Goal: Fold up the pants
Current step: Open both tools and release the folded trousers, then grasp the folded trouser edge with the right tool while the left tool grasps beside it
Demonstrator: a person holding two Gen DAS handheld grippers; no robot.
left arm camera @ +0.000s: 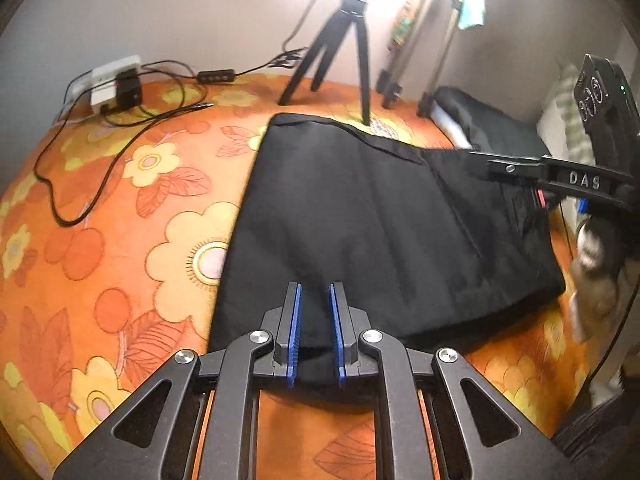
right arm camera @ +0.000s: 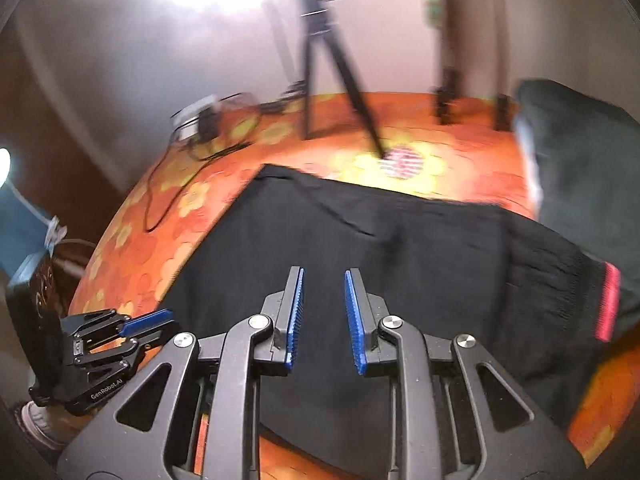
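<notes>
Left wrist view: the pants (left arm camera: 384, 216) lie flat on the orange floral bed (left arm camera: 120, 208), already folded into a wide black slab. The left gripper (left arm camera: 314, 312) hovers over the near edge with its fingers parted and nothing pinched between them, cloth just under and ahead of the tips. The right gripper (left arm camera: 516, 168) comes in from the right, over the far right corner; can't tell its grip from here.

Right wrist view: the right gripper (right arm camera: 324, 300) has its fingers spread and empty, pants (right arm camera: 360, 256) directly ahead and below. The waistband with the red tag (right arm camera: 608, 300) sits off to the right of the fingers, so the long axis runs left to right.

Looks like we're between folds. The next move probably needs both grippers to pinch one end and carry it across to the other.
</notes>
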